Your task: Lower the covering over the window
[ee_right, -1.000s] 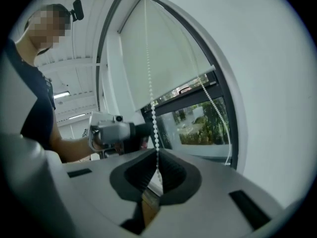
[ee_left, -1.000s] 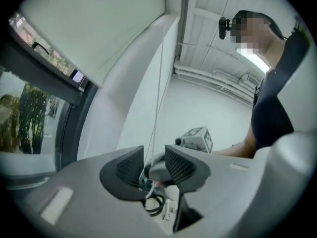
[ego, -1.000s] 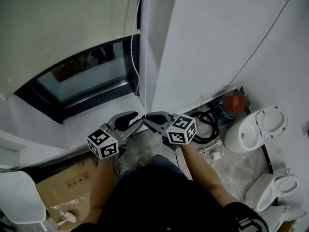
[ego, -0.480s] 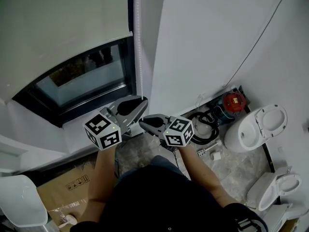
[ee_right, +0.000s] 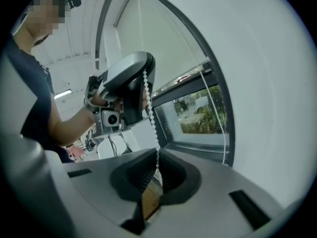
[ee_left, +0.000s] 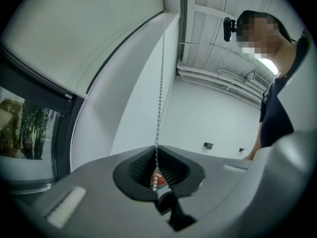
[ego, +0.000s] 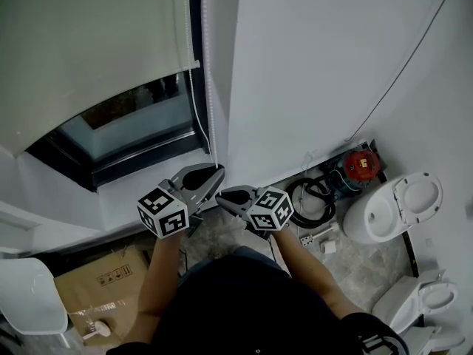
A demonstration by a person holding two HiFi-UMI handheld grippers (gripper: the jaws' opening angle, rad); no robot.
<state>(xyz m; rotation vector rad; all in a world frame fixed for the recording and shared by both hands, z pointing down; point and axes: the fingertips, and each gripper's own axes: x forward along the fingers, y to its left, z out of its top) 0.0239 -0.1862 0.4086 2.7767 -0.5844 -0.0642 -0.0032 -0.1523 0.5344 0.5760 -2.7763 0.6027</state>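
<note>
A pale roller blind [ego: 89, 43] covers the upper part of a dark-framed window [ego: 133, 120]. Its white bead chain [ego: 206, 87] hangs down the window's right side. My left gripper [ego: 216, 171] is shut on the chain, with beads running up from between its jaws [ee_left: 159, 108]. Just below it, my right gripper [ego: 219, 194] is also shut on the chain [ee_right: 151, 118]. In the right gripper view the left gripper [ee_right: 130, 86] shows higher up on the same strand. A second strand [ee_right: 218, 113] hangs free by the glass.
A white wall [ego: 310, 65] stands right of the window. On the floor are two toilet bowls [ego: 392, 205] [ego: 429, 298], a red device [ego: 362, 163], a coiled black hose [ego: 310, 198], a cardboard box [ego: 96, 283] and a white chair [ego: 29, 294].
The left gripper has moved over to the chain and shut on it above the right gripper. The right gripper has sunk a little, and the blind's lower edge sits slightly lower.
</note>
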